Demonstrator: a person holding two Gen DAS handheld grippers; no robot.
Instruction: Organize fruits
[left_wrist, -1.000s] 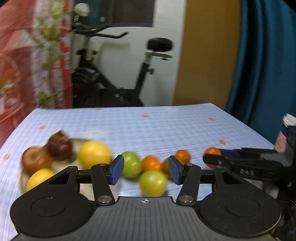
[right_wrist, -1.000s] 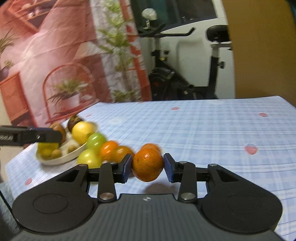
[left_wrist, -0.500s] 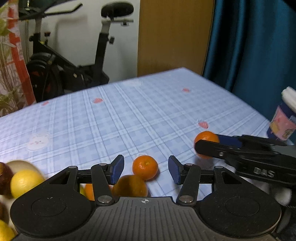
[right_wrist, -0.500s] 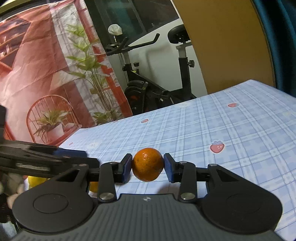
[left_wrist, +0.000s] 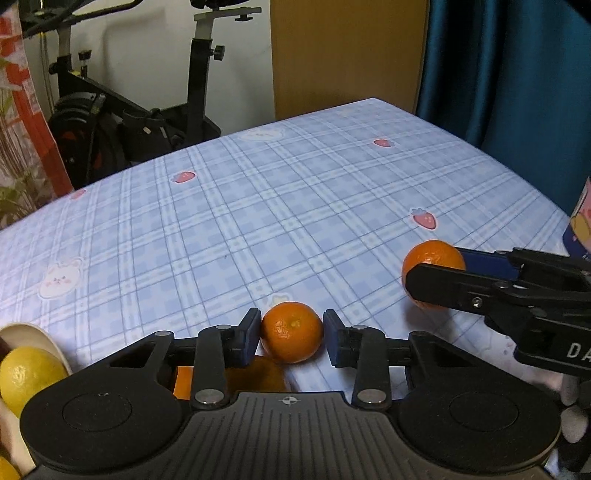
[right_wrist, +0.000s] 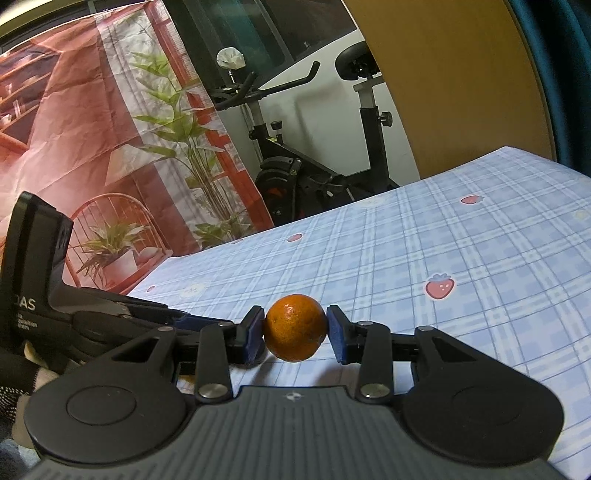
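left gripper (left_wrist: 291, 334) is closing its jaws around a mandarin (left_wrist: 291, 331) sitting on the checked tablecloth (left_wrist: 295, 192) near its front edge, pads right at its sides. right gripper (right_wrist: 295, 334) is clamped on another mandarin (right_wrist: 295, 326), held just off the cloth. lemon (left_wrist: 27, 373) sits in the bowl (left_wrist: 35, 334) by the left edge.

Left claw (left_wrist: 291, 332) closing around a mandarin (left_wrist: 291, 330).

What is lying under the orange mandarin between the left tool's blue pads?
Under the orange mandarin lies the blue checked tablecloth. Just behind the pads, another orange fruit shows partly; the black gripper body covers the rest.
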